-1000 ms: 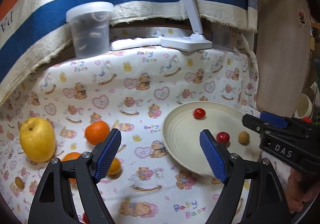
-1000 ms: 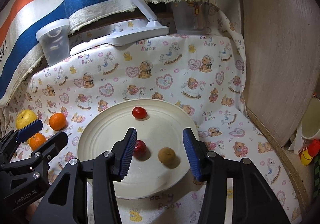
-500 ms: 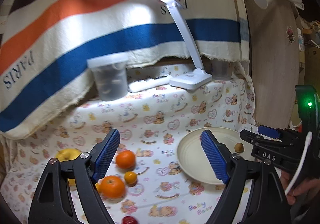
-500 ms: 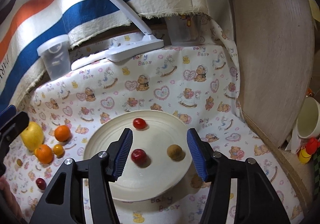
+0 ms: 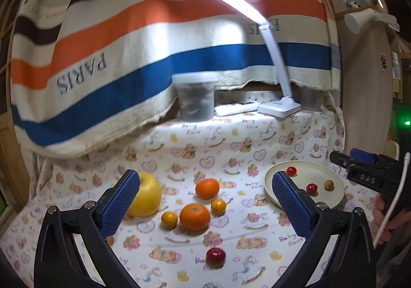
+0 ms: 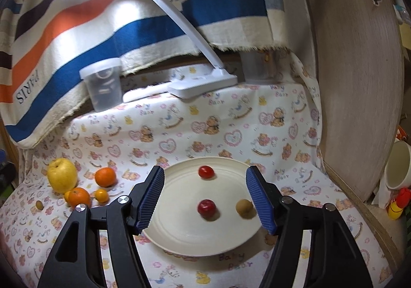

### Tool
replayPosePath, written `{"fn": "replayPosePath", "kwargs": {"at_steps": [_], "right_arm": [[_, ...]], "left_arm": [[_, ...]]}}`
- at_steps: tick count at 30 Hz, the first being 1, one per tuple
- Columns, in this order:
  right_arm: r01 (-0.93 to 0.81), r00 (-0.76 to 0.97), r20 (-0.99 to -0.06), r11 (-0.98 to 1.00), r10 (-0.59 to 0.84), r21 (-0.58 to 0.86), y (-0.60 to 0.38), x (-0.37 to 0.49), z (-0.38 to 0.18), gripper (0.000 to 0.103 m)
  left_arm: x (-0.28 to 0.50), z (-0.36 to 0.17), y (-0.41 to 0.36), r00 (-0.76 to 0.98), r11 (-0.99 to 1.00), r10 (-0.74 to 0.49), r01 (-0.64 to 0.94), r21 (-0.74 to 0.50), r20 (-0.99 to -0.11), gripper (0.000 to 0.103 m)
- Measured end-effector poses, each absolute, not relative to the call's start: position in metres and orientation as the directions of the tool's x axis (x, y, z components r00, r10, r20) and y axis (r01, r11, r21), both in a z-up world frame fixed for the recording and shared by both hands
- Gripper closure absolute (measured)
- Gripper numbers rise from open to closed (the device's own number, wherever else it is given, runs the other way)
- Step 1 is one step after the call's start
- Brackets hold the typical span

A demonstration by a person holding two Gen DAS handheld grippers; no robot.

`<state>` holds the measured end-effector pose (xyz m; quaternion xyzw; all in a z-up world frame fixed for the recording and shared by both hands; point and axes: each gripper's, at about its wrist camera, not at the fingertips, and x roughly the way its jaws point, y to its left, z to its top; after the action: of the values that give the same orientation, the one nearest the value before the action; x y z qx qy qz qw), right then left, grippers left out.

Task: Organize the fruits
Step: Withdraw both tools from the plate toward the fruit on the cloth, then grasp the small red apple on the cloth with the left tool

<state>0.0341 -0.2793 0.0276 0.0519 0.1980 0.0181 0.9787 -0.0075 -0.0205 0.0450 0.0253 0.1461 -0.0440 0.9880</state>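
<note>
Left gripper [image 5: 205, 200] spread, empty; right gripper [image 6: 205, 195] spread above plate [image 6: 179, 236] — lamp [image 6: 203, 83], tub [image 6: 102, 87] behind.

A home: baby-bear tablecloth [image 6: 231, 118], striped towel [image 5: 154, 56], desk lamp [image 5: 278, 108], mug [image 6: 399, 164].

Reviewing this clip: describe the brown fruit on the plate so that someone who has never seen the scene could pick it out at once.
Find the round cream plate on the bear-print cloth, in front of the white desk lamp. Three small fruits lie on it, apart from one another. The brown fruit is the dull tan ball nearest the plate's right edge; the other two, a cherry tomato and a small red fruit, are glossy red.
</note>
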Motion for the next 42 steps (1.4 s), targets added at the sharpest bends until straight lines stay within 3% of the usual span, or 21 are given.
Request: {"fn": "replayPosePath", "kwargs": {"at_steps": [2, 10, 13, 20, 24, 30, 32, 42], "right_arm": [[-0.025, 0.927, -0.371, 0.994, 0.064, 0.111, -0.277, 0.032, 0.029, 0.024], [-0.045, 0.927, -0.366, 0.994, 0.079, 0.101, -0.270, 0.029, 0.026, 0.020], [-0.049, 0.928, -0.364, 0.994, 0.080, 0.093, -0.269, 0.028, 0.026, 0.020], [-0.049, 0.923, -0.377, 0.996, 0.071, 0.069, -0.264, 0.032, 0.022, 0.020], [-0.062, 0.916, -0.393, 0.996, 0.080, 0.057, -0.260, 0.034, 0.018, 0.020], [-0.061, 0.916, -0.397, 0.998, 0.058, 0.005, -0.252, 0.033, 0.013, 0.020], [-0.063, 0.914, -0.401, 0.998, 0.060, 0.006, -0.252, 0.034, 0.013, 0.020], [-0.056, 0.906, -0.419, 0.998, 0.061, 0.023, -0.255, 0.037, 0.012, 0.020]], "left_arm": [[-0.006, 0.042, -0.015, 0.948, 0.996, -0.081, 0.090, 0.015, -0.309, 0.000], [-0.005, 0.039, -0.002, 0.941, 0.997, -0.077, 0.070, -0.032, -0.330, 0.000], [0.007, 0.034, -0.004, 0.902, 0.998, -0.059, 0.065, -0.001, -0.428, 0.001], [0.030, 0.008, -0.003, 0.746, 0.992, -0.130, 0.098, -0.085, -0.653, 0.030], [0.038, -0.010, 0.000, 0.667, 0.987, -0.158, 0.086, -0.135, -0.728, 0.034], [0.047, -0.030, -0.002, 0.566, 0.980, -0.197, 0.088, -0.180, -0.800, 0.053], [0.048, -0.035, -0.005, 0.539, 0.978, -0.206, 0.100, -0.181, -0.817, 0.066], [0.053, -0.041, -0.002, 0.531, 0.976, -0.215, 0.096, -0.195, -0.819, 0.070]]}}
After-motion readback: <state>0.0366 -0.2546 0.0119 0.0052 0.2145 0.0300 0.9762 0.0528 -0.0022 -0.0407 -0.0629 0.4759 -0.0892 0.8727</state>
